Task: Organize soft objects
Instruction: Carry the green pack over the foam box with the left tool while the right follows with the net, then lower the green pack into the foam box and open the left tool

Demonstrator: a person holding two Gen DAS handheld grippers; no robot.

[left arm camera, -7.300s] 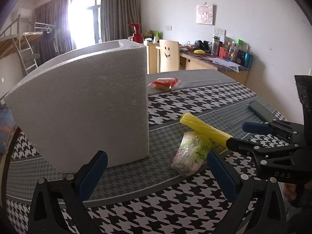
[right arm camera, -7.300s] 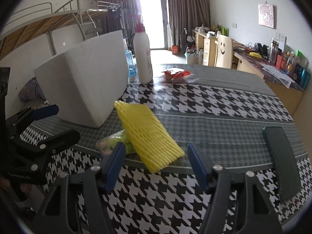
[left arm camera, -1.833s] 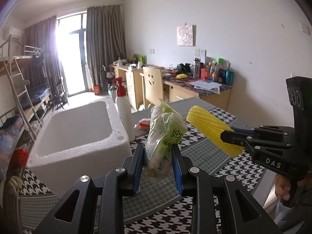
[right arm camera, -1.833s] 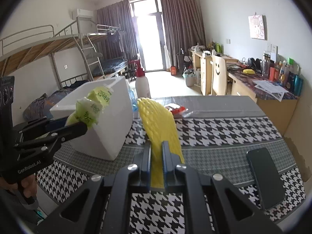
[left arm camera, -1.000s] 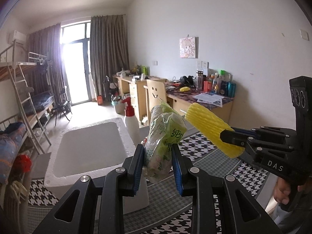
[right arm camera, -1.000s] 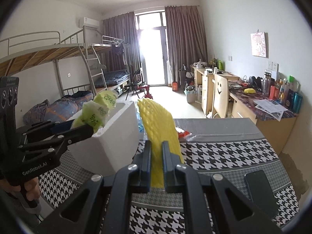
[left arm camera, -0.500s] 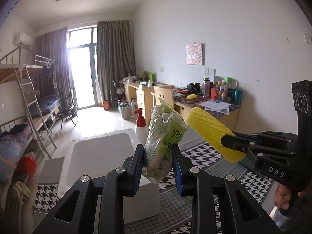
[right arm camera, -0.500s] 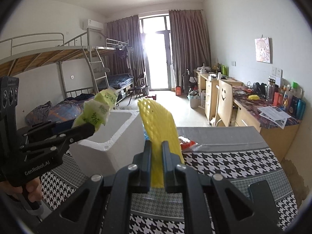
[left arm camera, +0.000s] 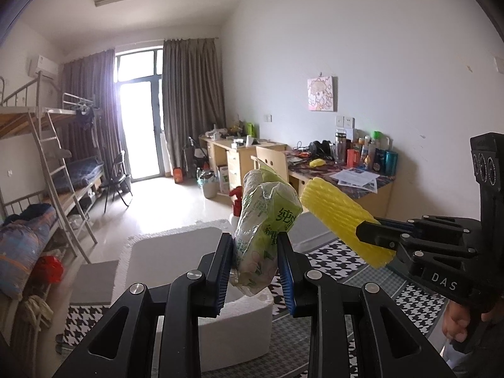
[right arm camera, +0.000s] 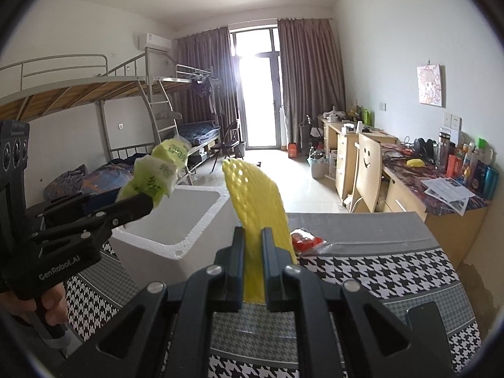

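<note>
We are gripping two soft things up in the air above the table (right arm camera: pixel 362 261). Nearest in the left wrist view, the left gripper (left arm camera: pixel 255 261) is clamping its jaws on a green pack (left arm camera: pixel 264 220), which is hanging above the open foam box (left arm camera: pixel 176 249). Just to its right, the right gripper (left arm camera: pixel 375 228) is squeezing a yellow foam net (left arm camera: pixel 340 217) with its jaws nearly together. The right wrist view is showing what the left one is hiding: a red packet (right arm camera: pixel 304 239) lying on the table behind the net, and a phone (right arm camera: pixel 428 318) at the near right edge. Further off, a smiley chair (right arm camera: pixel 367 163) is standing by the desk (right arm camera: pixel 441 195).
</note>
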